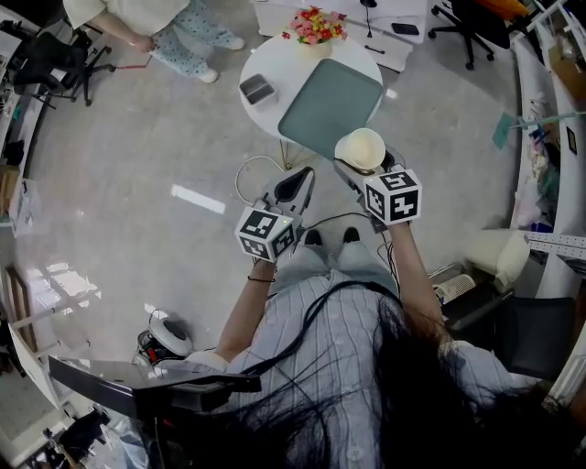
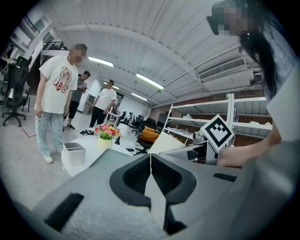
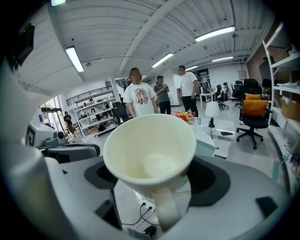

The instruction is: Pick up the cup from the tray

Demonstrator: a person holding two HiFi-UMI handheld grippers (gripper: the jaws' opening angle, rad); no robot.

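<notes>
A cream cup with a handle sits between the jaws of my right gripper, held in the air just off the near edge of the green tray. In the right gripper view the cup fills the middle, its mouth toward the camera, empty inside, handle pointing down, and the right gripper is shut on it. My left gripper hangs beside it to the left, jaws together with nothing between them. The left gripper is shut in its own view too.
The tray lies on a round white table with a small grey box and a pot of flowers. A person stands to the far left of the table. Office chairs, cables on the floor and shelving surround it.
</notes>
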